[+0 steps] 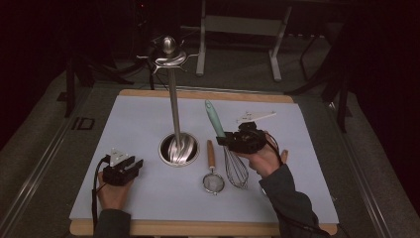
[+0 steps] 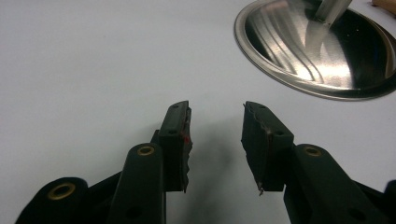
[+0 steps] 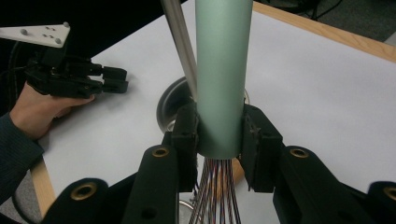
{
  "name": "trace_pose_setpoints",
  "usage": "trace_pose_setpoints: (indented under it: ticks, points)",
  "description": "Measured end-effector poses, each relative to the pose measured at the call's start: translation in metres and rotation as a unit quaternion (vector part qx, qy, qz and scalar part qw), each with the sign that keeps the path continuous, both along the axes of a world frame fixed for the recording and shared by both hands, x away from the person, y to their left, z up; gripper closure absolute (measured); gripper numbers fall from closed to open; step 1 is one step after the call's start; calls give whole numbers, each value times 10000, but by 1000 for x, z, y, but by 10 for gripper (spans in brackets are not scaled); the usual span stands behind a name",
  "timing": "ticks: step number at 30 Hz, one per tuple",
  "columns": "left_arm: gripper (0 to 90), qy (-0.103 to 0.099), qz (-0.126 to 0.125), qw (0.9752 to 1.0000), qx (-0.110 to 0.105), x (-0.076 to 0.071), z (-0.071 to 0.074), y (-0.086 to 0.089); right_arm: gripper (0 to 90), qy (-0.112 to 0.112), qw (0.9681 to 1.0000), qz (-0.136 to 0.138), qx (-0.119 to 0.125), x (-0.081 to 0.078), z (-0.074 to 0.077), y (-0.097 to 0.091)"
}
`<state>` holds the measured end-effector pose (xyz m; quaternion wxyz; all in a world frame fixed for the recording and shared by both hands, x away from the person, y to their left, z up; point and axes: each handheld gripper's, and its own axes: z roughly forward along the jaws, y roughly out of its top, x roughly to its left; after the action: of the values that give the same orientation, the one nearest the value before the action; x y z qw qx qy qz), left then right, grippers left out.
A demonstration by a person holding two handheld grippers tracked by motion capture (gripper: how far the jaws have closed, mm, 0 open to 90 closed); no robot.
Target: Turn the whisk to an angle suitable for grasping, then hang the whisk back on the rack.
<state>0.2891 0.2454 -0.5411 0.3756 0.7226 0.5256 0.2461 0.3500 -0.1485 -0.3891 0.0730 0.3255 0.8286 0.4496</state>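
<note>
A whisk with a pale green handle (image 1: 215, 119) and wire head (image 1: 236, 169) lies right of centre on the white mat. My right gripper (image 1: 232, 141) is shut on the handle just above the wires. In the right gripper view the handle (image 3: 219, 70) sits between both pads (image 3: 187, 135), with the wires (image 3: 215, 196) below. My left gripper (image 1: 132, 166) rests low on the mat at the left, open and holding nothing. Its jaws stand apart over bare mat in the left gripper view (image 2: 215, 122).
A steel utensil stand rises mid-table, with a round base (image 1: 178, 148), a thin pole (image 1: 174, 106) and hooks on top (image 1: 169, 55). Its base (image 2: 317, 51) lies ahead-right of the left gripper. A small strainer with a wooden handle (image 1: 212, 171) lies beside the whisk.
</note>
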Motion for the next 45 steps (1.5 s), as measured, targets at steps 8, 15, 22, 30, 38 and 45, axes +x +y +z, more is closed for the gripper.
trace_pose_setpoints:
  ticks: [8,15,22,30,38,45]
  points:
    - [622,4,1,10000,2,0,0,0,696,-75,9999,116,98,-4,6,6]
    - [620,2,-1,10000,0,0,0,0,696,-185,9995,203,156,-7,13,11]
    - [619,2,2,10000,-2,0,0,0,696,-319,9984,355,305,-11,21,16]
    - [617,-4,3,10000,1,0,0,0,696,-499,9965,537,400,-16,29,21]
    - [617,-5,-2,10000,-5,0,0,0,696,-725,9928,761,578,-20,38,28]
    - [617,-6,0,10000,1,0,0,0,696,-906,9894,832,769,-23,48,29]
